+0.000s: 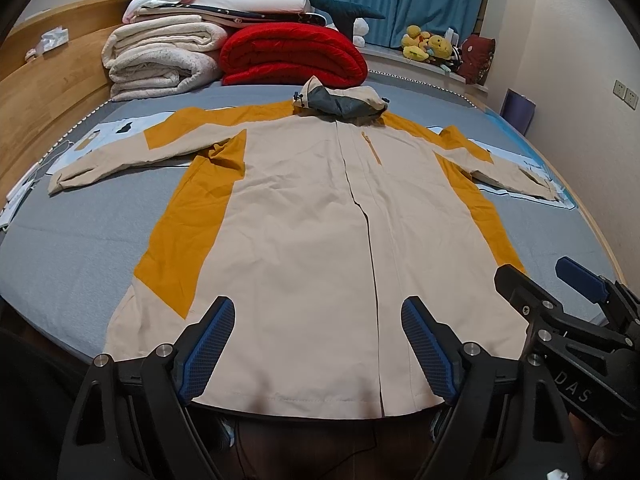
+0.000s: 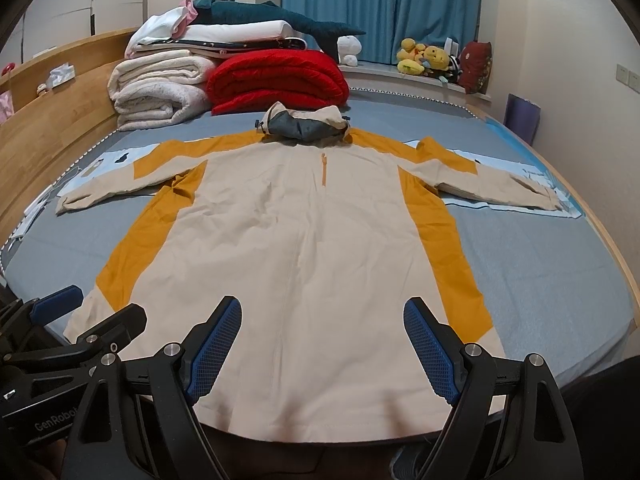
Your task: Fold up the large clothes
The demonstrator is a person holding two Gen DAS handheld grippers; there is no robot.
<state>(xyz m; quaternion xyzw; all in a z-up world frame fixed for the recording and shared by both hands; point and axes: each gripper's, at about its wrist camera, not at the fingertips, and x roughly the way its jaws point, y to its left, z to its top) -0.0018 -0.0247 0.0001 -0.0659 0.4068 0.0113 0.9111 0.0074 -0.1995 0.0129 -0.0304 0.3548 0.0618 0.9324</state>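
Jacket (image 1: 312, 216) of cream fabric with mustard-yellow side and shoulder panels lies flat, front up, on the grey-sheeted bed (image 1: 80, 248), sleeves spread to both sides and hood bunched at the far end, hem at the near edge. Left claw (image 1: 318, 344) hangs released above the hem, blue ribbed pads wide apart, grasping nothing. Right claw (image 2: 322, 344) is likewise released over the hem. "DAS" shows on the right claw's body, "GenRobot" on the left's. Folded red quilt (image 1: 292, 56) sits beyond the hood.
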